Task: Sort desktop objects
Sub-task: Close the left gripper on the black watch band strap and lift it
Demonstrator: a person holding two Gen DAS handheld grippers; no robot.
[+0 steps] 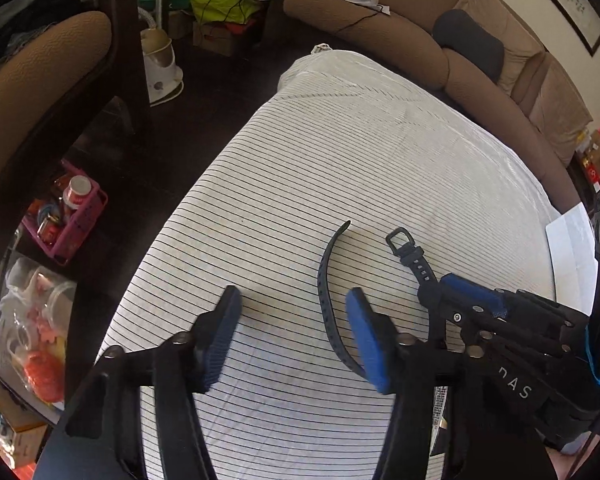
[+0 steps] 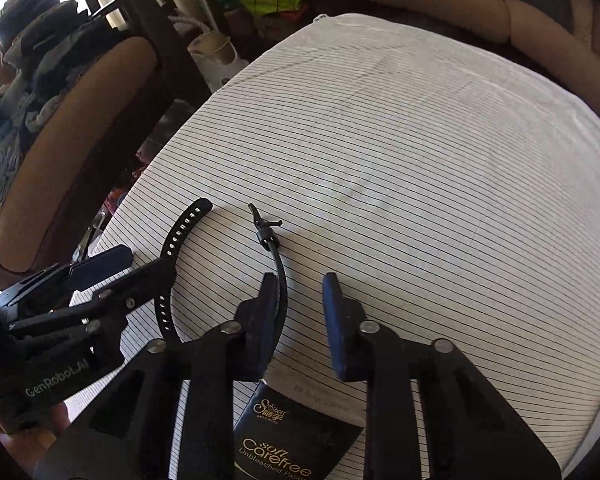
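Note:
A black wristwatch lies on the striped tablecloth (image 1: 340, 152). Its holed strap (image 1: 327, 300) and its buckle strap (image 1: 410, 254) curve upward. In the right wrist view the holed strap (image 2: 176, 240) is at left and the buckle strap (image 2: 274, 248) runs beside my right gripper's left finger. My left gripper (image 1: 292, 312) is open, and the holed strap lies just inside its right finger. My right gripper (image 2: 300, 300) is open, with nothing between its fingers. A black tissue pack (image 2: 292, 436) lies under the right gripper.
A brown sofa (image 1: 420, 36) curves behind the table. A padded chair (image 1: 32, 80) stands at left, with a pink basket (image 1: 72, 216) of small items below it. A white sheet (image 1: 572, 252) lies at the table's right edge.

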